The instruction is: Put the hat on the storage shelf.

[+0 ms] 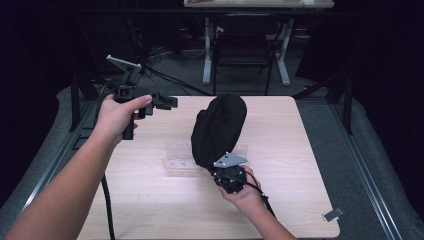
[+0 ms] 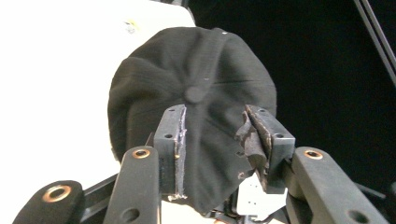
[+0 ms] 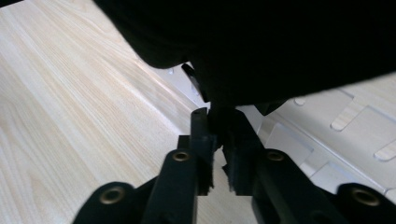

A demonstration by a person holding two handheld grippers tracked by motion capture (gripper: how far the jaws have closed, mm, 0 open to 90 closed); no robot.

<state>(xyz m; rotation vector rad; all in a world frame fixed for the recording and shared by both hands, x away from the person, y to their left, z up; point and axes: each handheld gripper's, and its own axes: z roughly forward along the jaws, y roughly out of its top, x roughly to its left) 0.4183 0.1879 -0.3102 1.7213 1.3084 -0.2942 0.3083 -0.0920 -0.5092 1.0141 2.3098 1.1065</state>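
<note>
Round black cloth cap (image 1: 218,130) at frame centre, pinched by right gripper (image 1: 227,172); left gripper (image 1: 167,101) (upper left) released, jaws apart.

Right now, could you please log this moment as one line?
right gripper: shut on cap | left gripper: jaws open, apart from cap | table

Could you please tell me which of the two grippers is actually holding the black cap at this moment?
The right gripper, low near the table's front, is clamped on the black cap's lower edge. The left gripper is off to the side, jaws open and apart from the cap.
</note>
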